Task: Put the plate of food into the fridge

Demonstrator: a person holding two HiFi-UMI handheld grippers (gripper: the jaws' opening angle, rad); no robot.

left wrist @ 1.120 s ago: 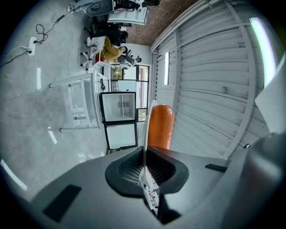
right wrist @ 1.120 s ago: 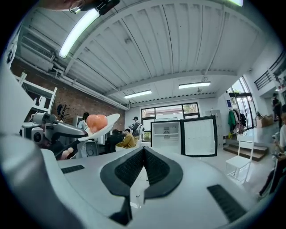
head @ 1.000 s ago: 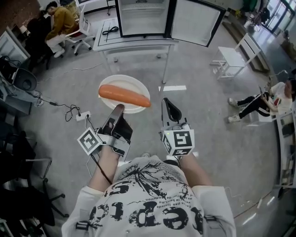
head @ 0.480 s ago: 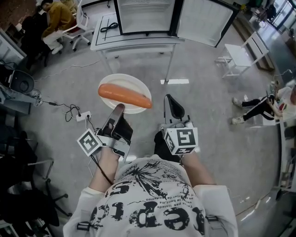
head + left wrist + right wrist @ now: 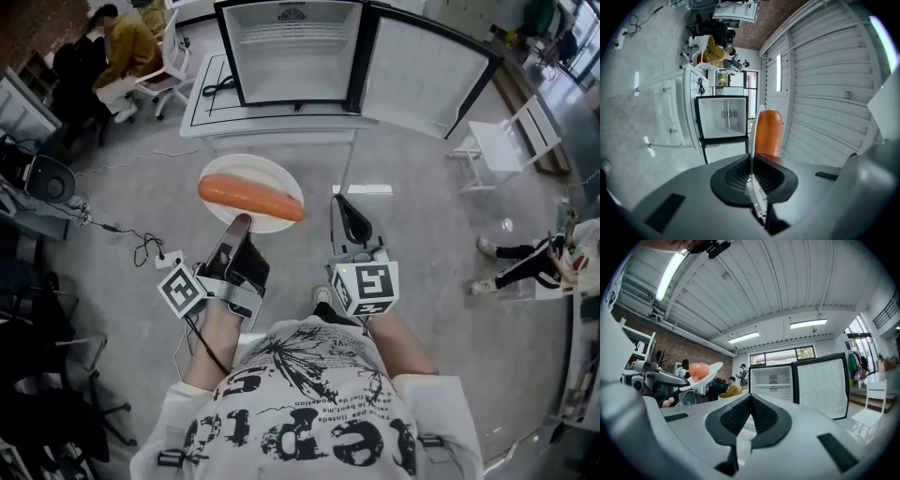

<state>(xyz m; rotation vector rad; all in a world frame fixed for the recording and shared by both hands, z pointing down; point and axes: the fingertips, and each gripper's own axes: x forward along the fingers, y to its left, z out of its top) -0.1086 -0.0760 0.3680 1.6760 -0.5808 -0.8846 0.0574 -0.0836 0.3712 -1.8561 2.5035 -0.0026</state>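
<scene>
A white plate (image 5: 267, 172) carries a long orange sausage (image 5: 250, 197) and hangs in the air in front of me. My left gripper (image 5: 238, 221) is shut on the plate's near rim; in the left gripper view the rim (image 5: 751, 136) stands edge-on between the jaws of the left gripper (image 5: 752, 157), with the sausage (image 5: 768, 133) beyond. My right gripper (image 5: 340, 203) is beside the plate, shut and empty; its closed jaws (image 5: 750, 397) point toward the fridge (image 5: 772, 380). The fridge (image 5: 292, 52) stands ahead on a white table (image 5: 272, 120), its door (image 5: 427, 66) swung wide open.
Seated people (image 5: 122, 47) are at the back left by a white office chair. A white chair (image 5: 511, 141) stands to the right of the fridge door. Another person (image 5: 544, 262) sits on the floor at the right. A power strip (image 5: 169, 258) and cables lie on the floor at the left.
The fridge and its table have come nearer and fill more of the head view. Both grippers moved forward together, the plate still in the left one.
</scene>
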